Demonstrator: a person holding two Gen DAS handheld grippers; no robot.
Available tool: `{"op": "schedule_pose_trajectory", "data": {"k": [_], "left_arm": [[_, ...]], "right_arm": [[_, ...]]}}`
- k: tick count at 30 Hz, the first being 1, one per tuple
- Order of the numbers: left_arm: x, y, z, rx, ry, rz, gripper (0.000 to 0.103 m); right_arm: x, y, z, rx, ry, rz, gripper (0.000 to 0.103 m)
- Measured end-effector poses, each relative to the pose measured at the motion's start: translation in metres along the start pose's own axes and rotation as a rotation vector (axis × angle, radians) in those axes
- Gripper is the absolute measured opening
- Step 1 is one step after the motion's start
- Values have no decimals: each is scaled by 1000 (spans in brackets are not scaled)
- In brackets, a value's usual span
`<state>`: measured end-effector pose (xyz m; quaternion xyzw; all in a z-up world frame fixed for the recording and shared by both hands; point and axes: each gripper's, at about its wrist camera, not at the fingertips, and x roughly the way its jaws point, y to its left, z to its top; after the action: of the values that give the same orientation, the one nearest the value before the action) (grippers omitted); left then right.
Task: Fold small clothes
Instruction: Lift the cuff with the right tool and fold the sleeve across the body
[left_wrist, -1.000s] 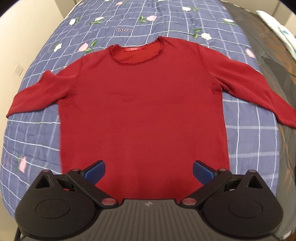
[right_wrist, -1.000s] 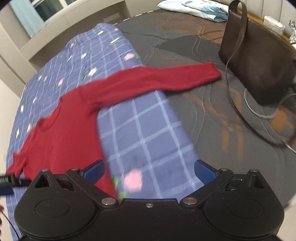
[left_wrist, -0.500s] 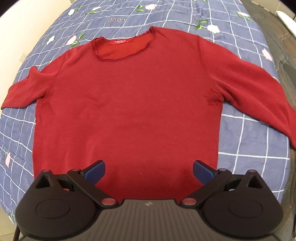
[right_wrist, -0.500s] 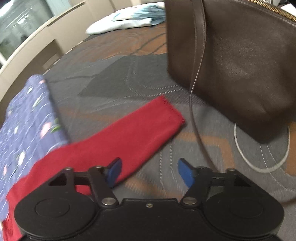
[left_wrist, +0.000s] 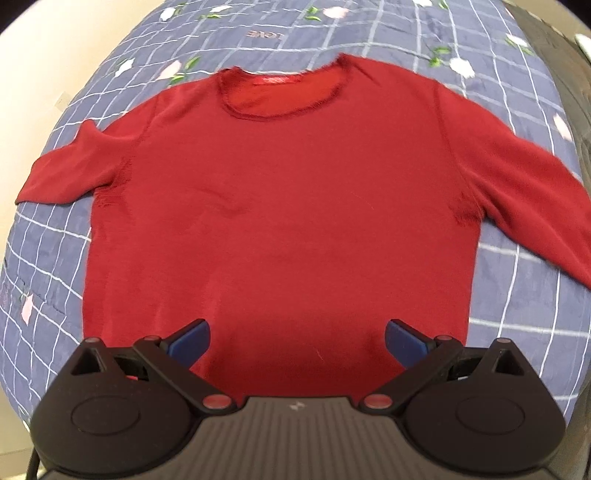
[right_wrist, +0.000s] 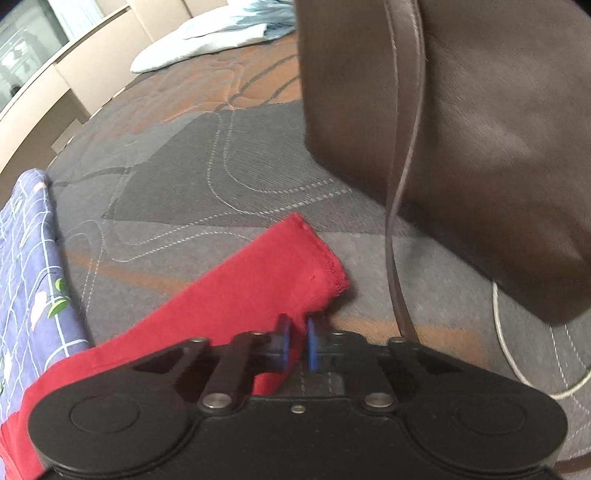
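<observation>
I have the sweater lying flat, front up, on the checked quilt, its collar away from my left gripper, whose fingers stand wide apart over the hem and hold nothing; its right sleeve runs off the quilt onto the grey bedspread, and my right gripper has its fingers almost together at the sleeve's near edge by the cuff, with red cloth between them as far as I can judge, though I cannot see how deep the bite goes; if it is only the edge, the knit may slip out once I lift and swing it over the body; the brown bag stands just beside the cuff, and its strap hangs right by my fingers, so a careless pull could snag it; dragging rather than lifting could also skew the flat body and wrinkle the quilt.
</observation>
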<state>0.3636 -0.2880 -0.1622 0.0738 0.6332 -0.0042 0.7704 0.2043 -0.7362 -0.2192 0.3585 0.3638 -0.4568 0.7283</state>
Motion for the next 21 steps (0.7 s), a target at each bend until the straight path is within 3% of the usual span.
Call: {"op": "schedule_pose_trajectory", "data": {"k": [7,12,21], "left_arm": [[-13,38,18,-76,-50,-62,103],[-28,78,35,-109,-107,-78,103],[-35,170,62,-149,-163,-132,103]], "right_arm": [[-57,48,9,-185,-133,85,5],[-120,110,5,-352,-222,246,5],[-206,245,-58,-556,-274,481,5]]}}
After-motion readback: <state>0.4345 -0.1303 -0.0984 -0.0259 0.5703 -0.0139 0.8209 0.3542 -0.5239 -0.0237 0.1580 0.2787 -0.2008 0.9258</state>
